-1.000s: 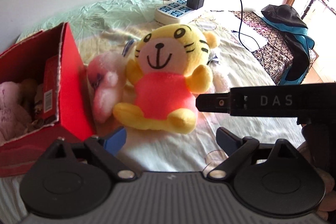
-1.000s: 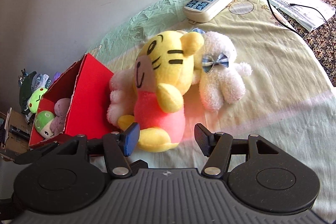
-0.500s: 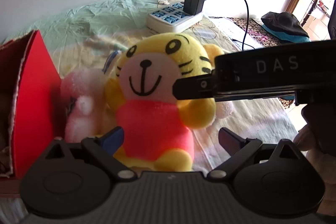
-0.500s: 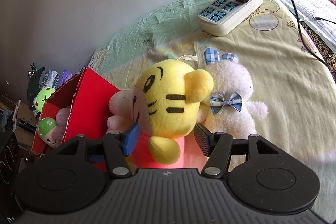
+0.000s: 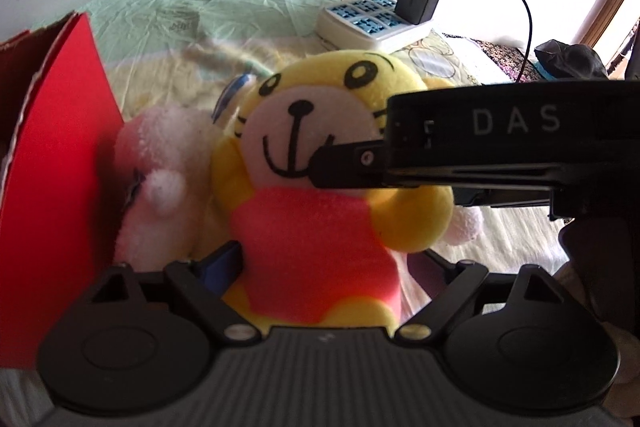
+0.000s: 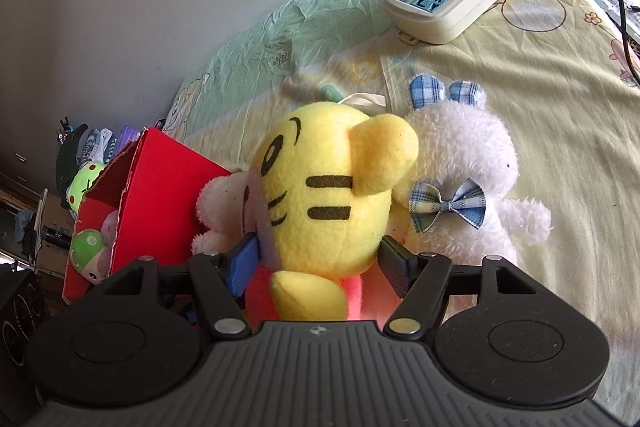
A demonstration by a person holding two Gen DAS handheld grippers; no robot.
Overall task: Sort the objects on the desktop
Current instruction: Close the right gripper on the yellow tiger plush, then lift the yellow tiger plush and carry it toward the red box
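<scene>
A yellow tiger plush point(image 5: 320, 163) in a red shirt sits on the bedsheet, seen from its side in the right wrist view point(image 6: 328, 203). My left gripper point(image 5: 324, 267) is open, its jaws on either side of the tiger's red body. My right gripper point(image 6: 320, 263) is open around the tiger's neck, one finger point(image 5: 348, 167) crossing its face in the left wrist view. A pink plush point(image 5: 164, 183) leans between the tiger and the red box point(image 5: 56, 179). A white bunny plush point(image 6: 464, 187) with a blue bow lies behind the tiger.
The red box point(image 6: 160, 187) holds several plush toys, including a green-capped one point(image 6: 88, 247). A white power strip point(image 5: 376, 23) with a black charger and cable lies at the back by the wall. Dark clothing point(image 5: 572, 59) lies far right.
Both grippers have moved in toward the tiger; it now sits between the jaws of each. The right gripper's finger has moved further across the tiger's face in the left wrist view.
</scene>
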